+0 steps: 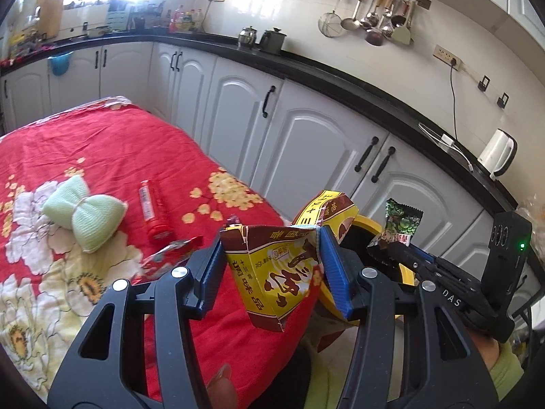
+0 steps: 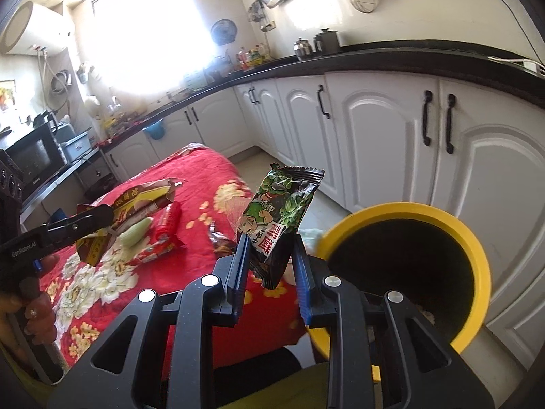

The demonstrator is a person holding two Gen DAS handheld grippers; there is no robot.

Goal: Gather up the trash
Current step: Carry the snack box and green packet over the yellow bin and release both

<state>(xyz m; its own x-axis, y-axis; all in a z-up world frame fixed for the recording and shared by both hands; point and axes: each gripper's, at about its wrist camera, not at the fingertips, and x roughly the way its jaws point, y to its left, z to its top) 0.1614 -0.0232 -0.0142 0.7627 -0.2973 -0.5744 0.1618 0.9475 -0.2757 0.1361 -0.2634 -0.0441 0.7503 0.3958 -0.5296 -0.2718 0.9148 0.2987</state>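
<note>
The right tongs (image 2: 269, 266), clamping an upright green wrapper (image 2: 281, 218), sit just left of the yellow bin (image 2: 477, 255), nearer than the left tongs (image 1: 272, 266) pinching a crushed carton (image 1: 272, 272).

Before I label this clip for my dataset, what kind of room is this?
A home kitchen, most likely. White cabinets run under a black countertop, ladles and strainers hang on the tiled wall, and a kettle sits by the wall. A table with a red floral cloth stands in the middle.
</note>
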